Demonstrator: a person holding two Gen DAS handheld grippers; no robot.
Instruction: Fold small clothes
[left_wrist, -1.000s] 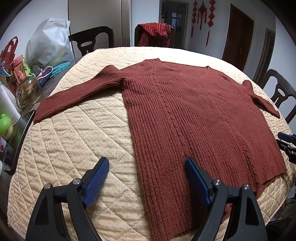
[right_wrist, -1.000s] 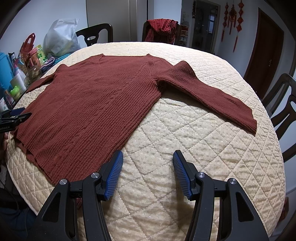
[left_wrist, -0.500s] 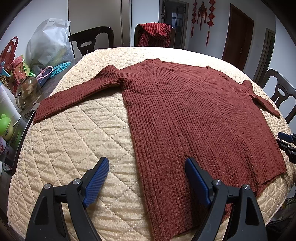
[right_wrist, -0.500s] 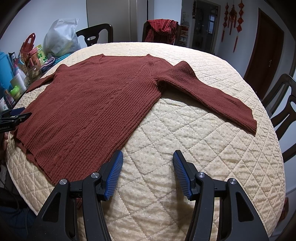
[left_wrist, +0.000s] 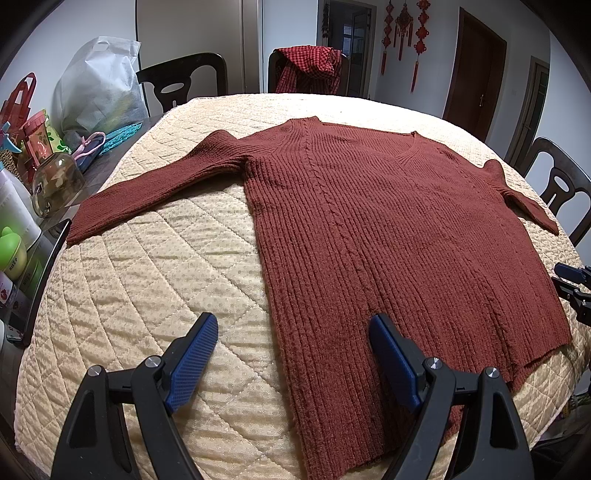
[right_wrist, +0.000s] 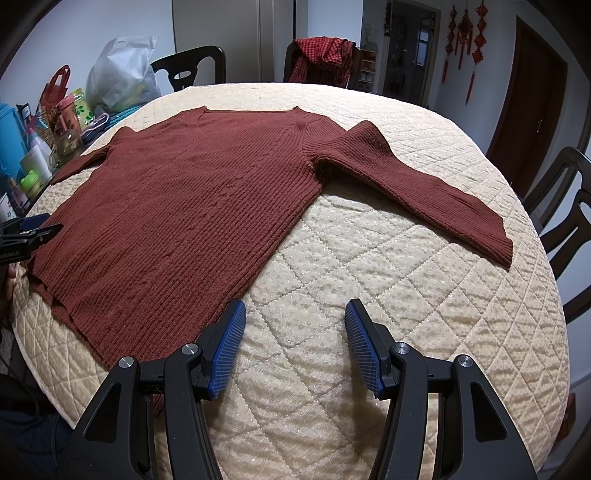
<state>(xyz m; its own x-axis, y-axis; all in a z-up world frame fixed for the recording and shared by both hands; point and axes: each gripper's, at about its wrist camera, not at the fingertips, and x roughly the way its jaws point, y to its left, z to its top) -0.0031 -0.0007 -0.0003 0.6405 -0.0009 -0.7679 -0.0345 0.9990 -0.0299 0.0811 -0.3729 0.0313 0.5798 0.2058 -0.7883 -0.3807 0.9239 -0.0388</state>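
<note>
Both claws hang apart and empty: my left claw (left_wrist: 291, 350) at the hem's six o'clock, my right claw (right_wrist: 295, 339) beside its corner. One rust-red ribbed knit sweater (left_wrist: 388, 236) lies flat, sleeves spread, on the cream quilted surface (left_wrist: 147, 295).

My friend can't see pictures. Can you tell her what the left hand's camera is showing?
A dark red knitted sweater lies flat, sleeves spread, on a cream quilted cover over a table. The open left gripper hovers at its near hem, holding nothing. Bottles and bags crowd the left edge; dark chairs stand behind.
</note>
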